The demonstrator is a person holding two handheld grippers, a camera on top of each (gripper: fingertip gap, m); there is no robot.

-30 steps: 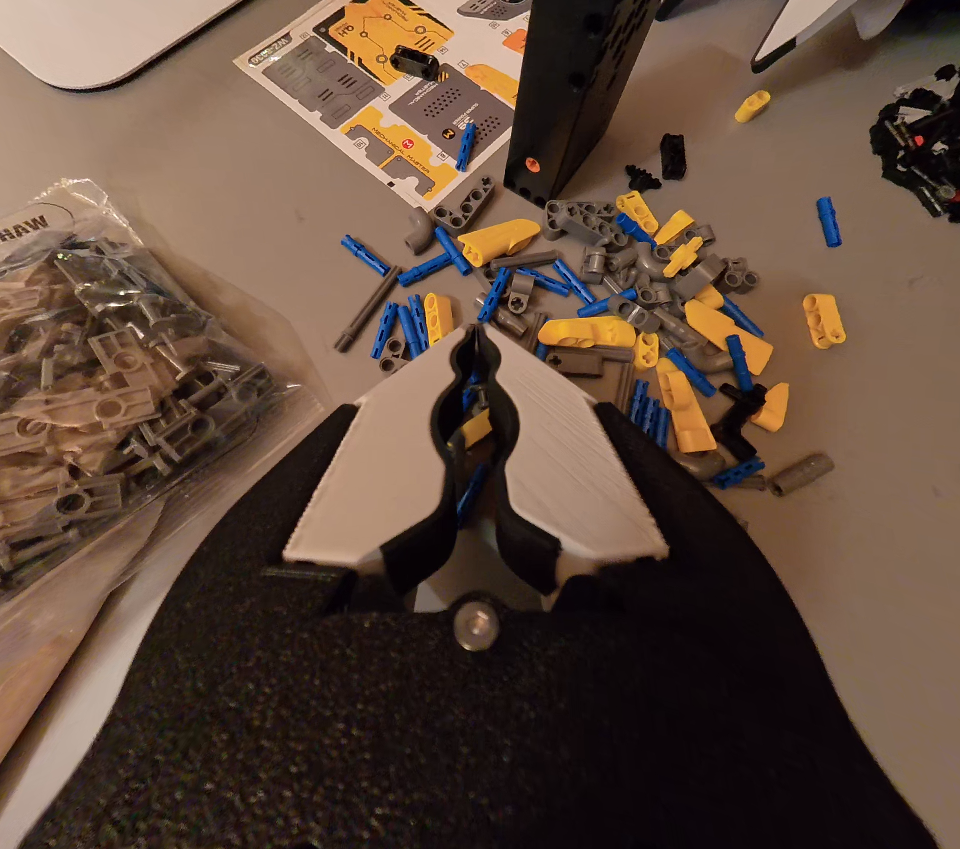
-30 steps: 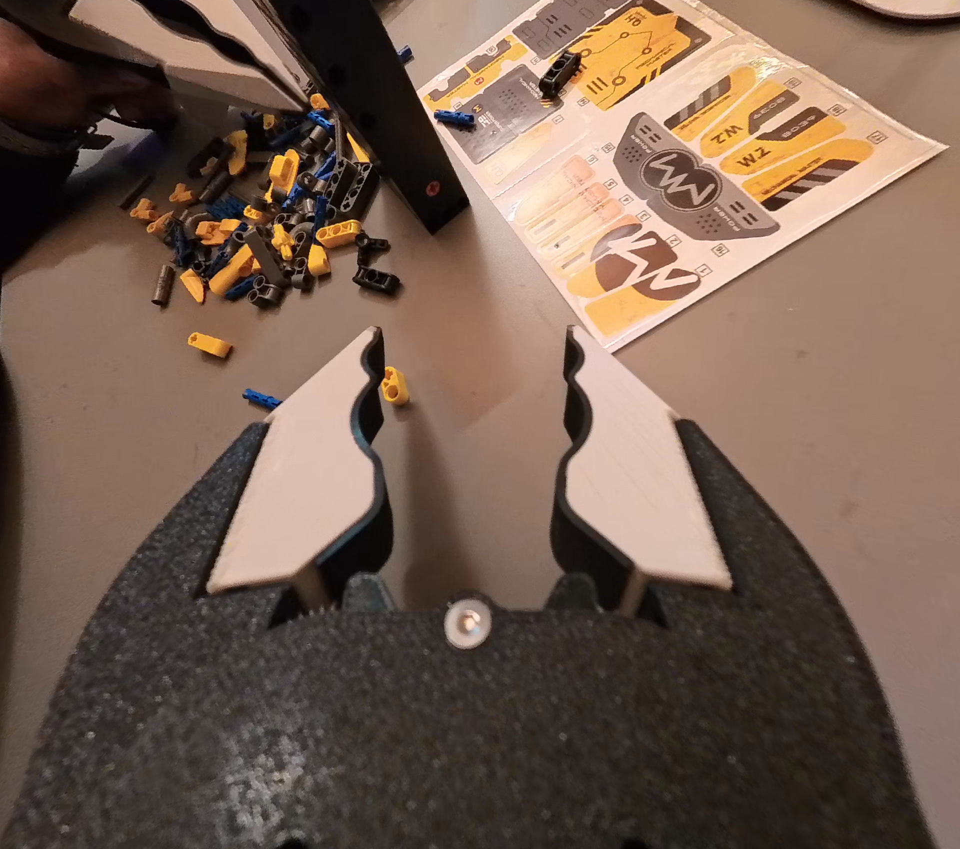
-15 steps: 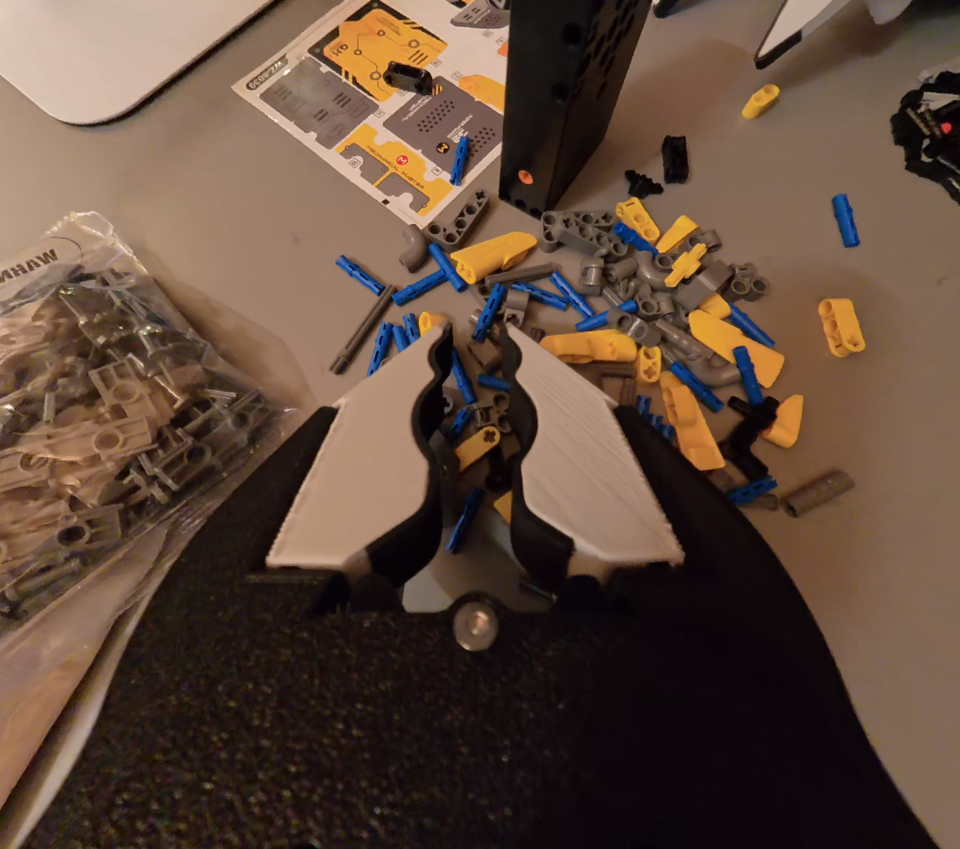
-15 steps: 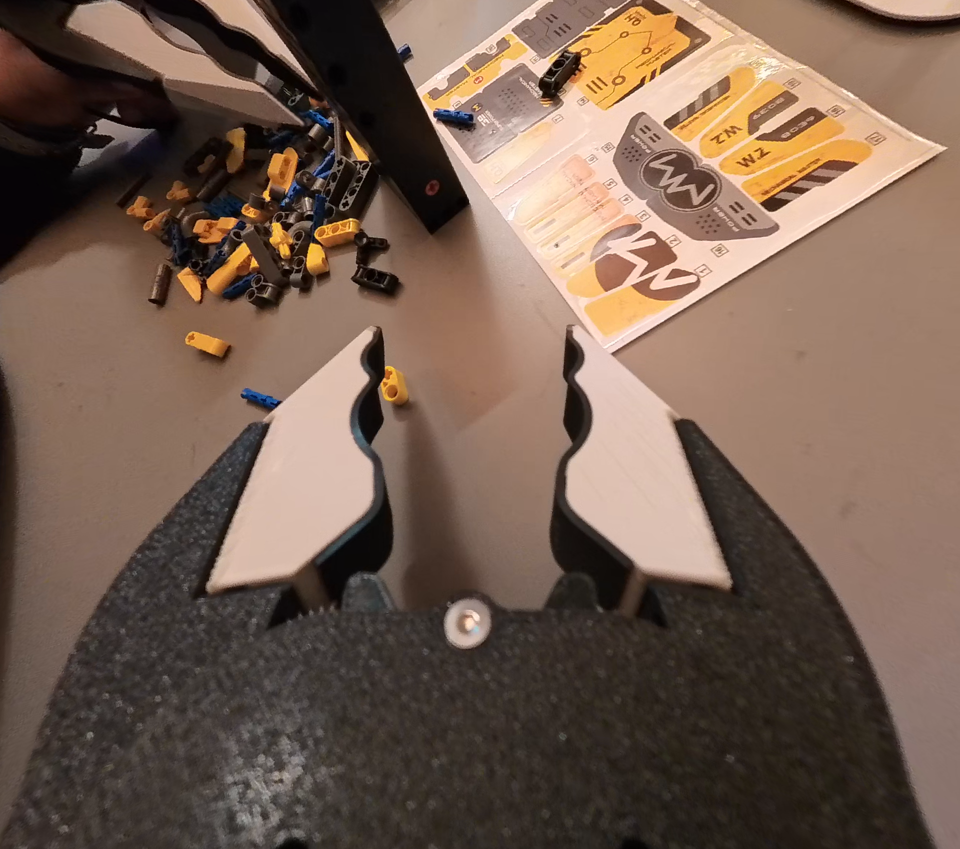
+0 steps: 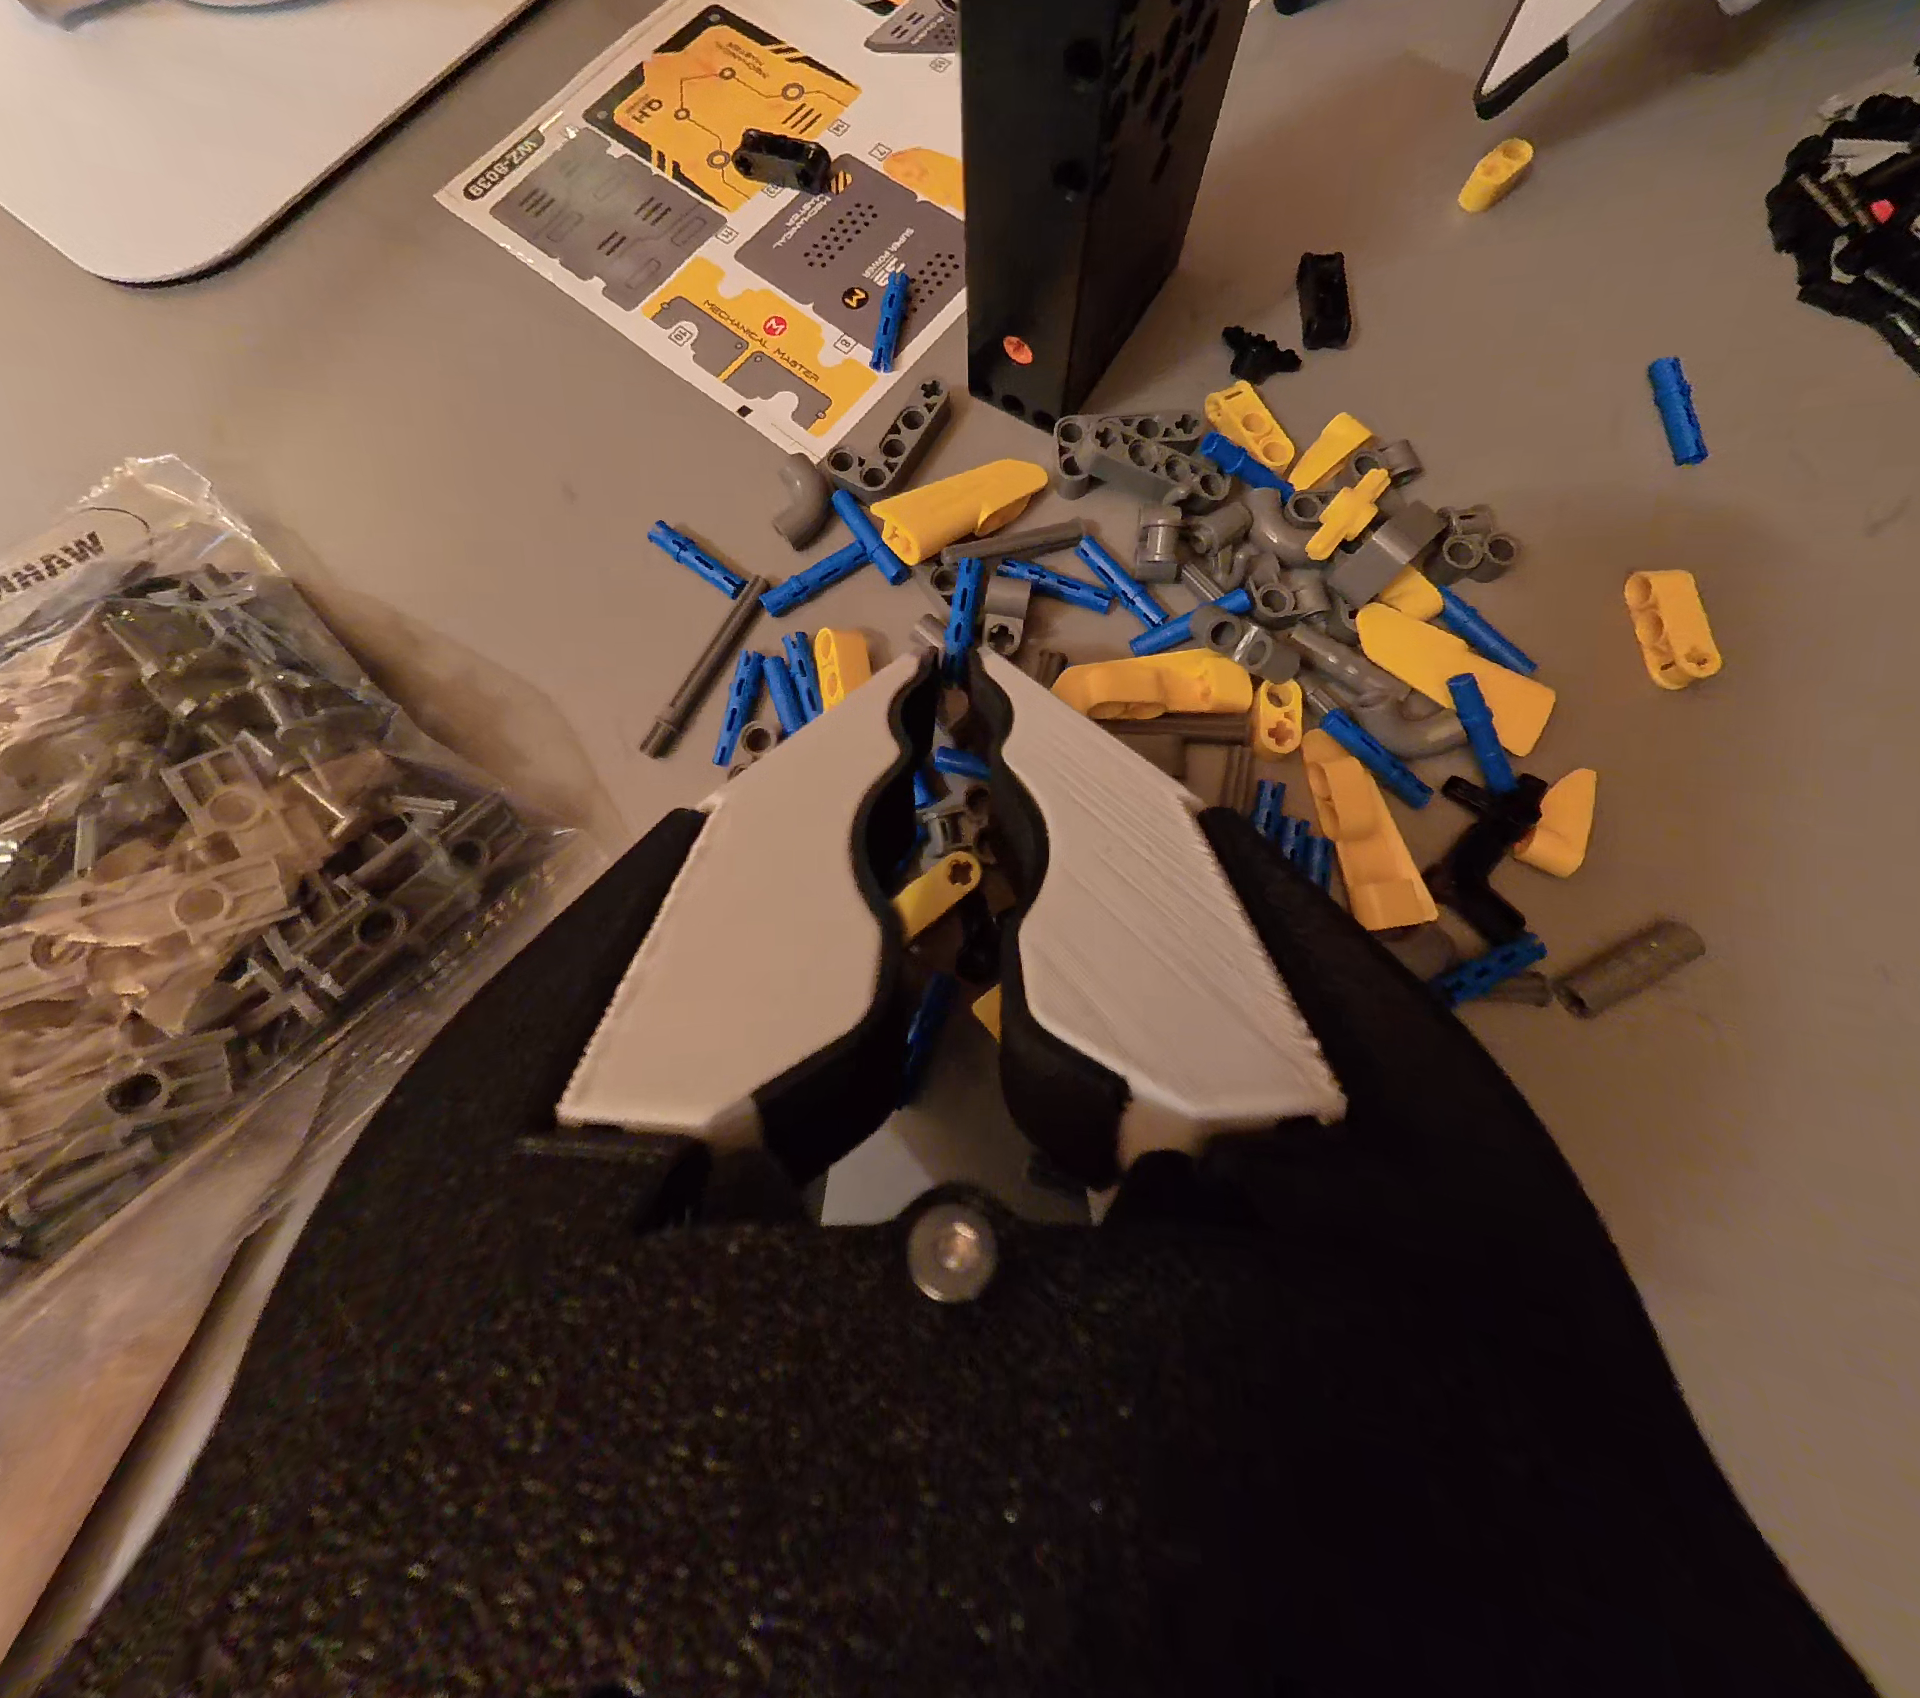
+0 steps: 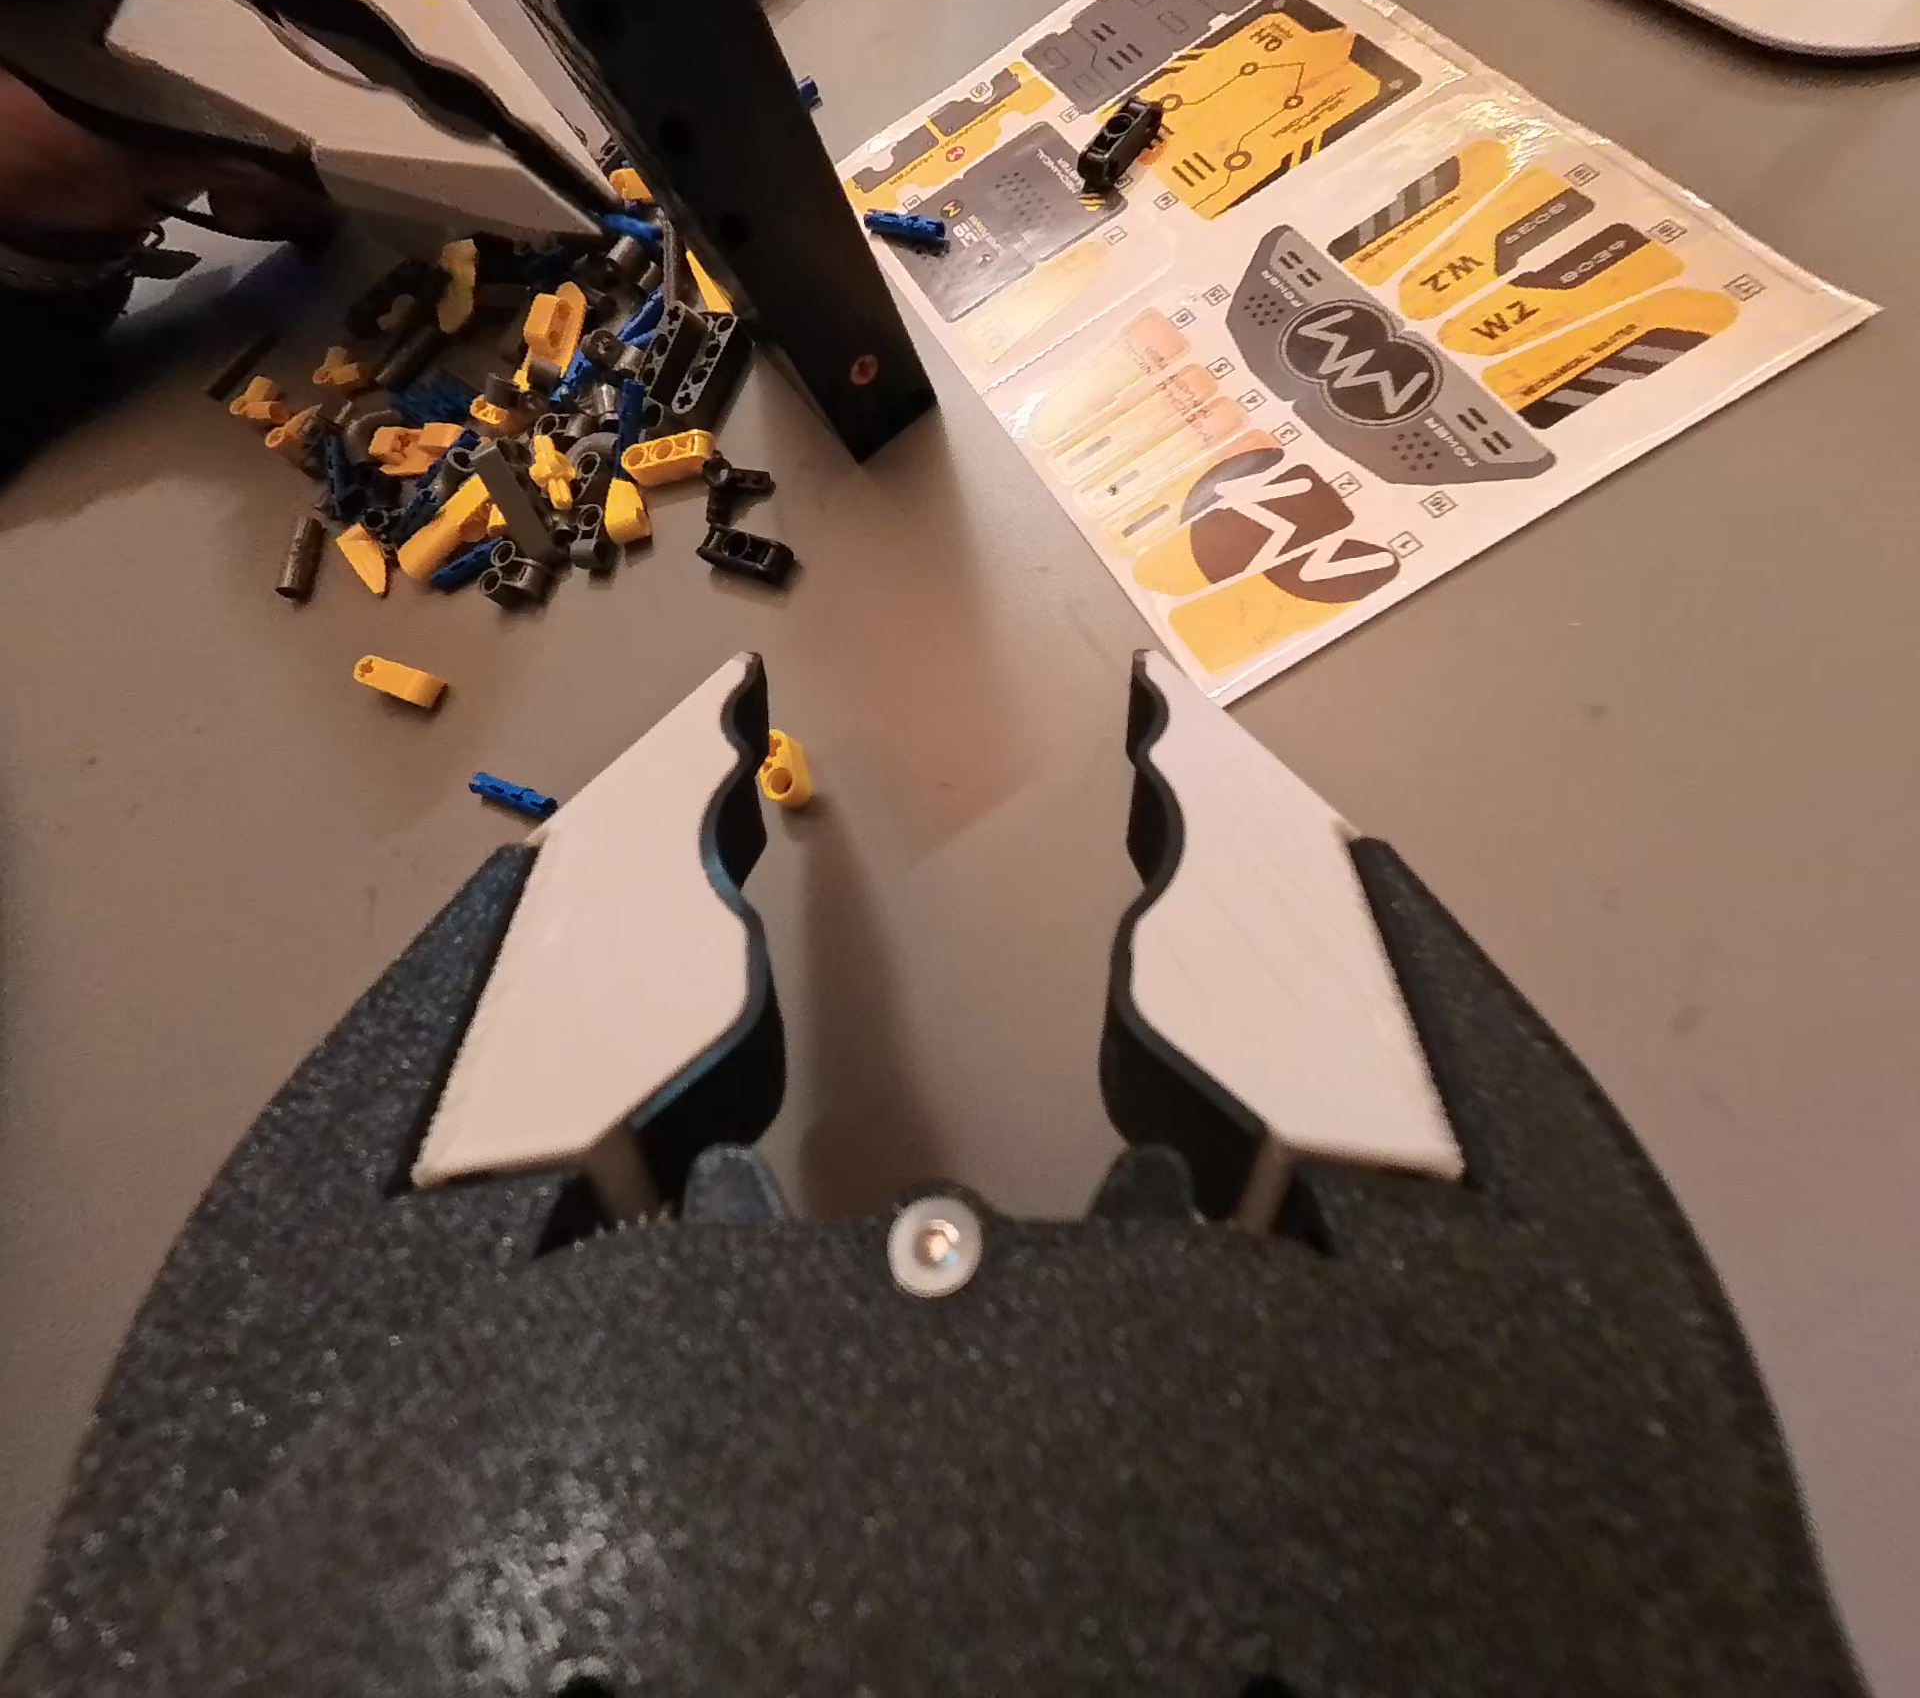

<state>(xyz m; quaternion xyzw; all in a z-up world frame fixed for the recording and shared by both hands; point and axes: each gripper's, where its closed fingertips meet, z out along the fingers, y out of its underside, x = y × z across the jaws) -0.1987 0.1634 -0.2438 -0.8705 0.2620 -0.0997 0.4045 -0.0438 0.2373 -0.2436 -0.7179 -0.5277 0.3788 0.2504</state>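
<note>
My left gripper [image 5: 954, 661] points down into a pile of small blue, yellow and grey building parts [image 5: 1247, 630] on the grey table. Its tips are almost together around the lower end of a blue pin [image 5: 962, 609]. More parts show in the gap behind the tips. It also shows in the right wrist view [image 6: 597, 220], at the pile's far side. My right gripper [image 6: 945, 672] is open and empty, low over bare table. A small yellow connector [image 6: 784, 770] lies by its left finger. A tall black perforated block [image 5: 1091, 90] stands upright behind the pile.
A yellow and grey sticker sheet [image 6: 1351, 298] lies beyond the block, with a black part [image 6: 1117, 136] and a blue pin on it. A clear bag of grey parts [image 5: 187, 817] lies left. A white board [image 5: 260, 38] is far left. A black parts heap [image 5: 1860, 225] sits right. There is about 20 cm between the tips of the two grippers. The left tips stand about 9 cm off the tall black perforated block [image 5: 1091, 90].
My left gripper was shut, opened over the pile half a second ago, and has now closed down around a blue pin. My right gripper has stayed still and open.
</note>
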